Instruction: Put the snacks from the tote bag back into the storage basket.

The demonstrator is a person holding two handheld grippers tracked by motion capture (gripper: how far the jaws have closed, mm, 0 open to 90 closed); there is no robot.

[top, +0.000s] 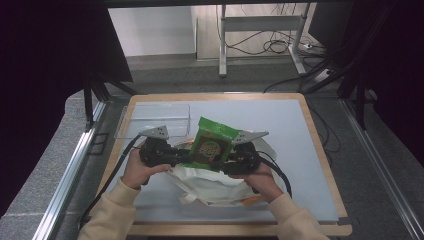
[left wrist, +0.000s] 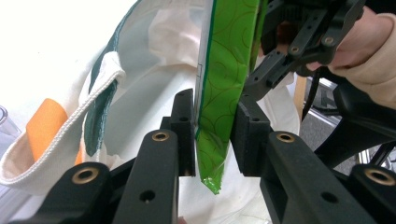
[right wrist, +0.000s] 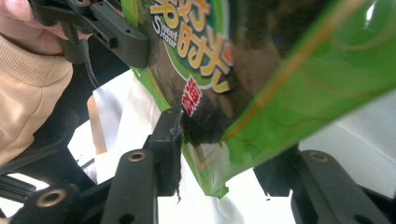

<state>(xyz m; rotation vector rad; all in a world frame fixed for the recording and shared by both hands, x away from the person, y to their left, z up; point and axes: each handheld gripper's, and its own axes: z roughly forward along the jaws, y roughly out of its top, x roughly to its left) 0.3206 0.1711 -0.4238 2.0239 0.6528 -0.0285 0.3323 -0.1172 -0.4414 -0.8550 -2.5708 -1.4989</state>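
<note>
Here both the left gripper [left wrist: 212,135] and right gripper [right wrist: 224,154] seemingly clamp the glossy green snack packet [top: 212,144] at frame centre, above the white cloth bag [top: 210,186].

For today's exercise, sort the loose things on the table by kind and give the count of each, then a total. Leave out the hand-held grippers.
Green snack packet: 1
White cloth bag: 1
Clear plastic container: 1
Total: 3
</note>
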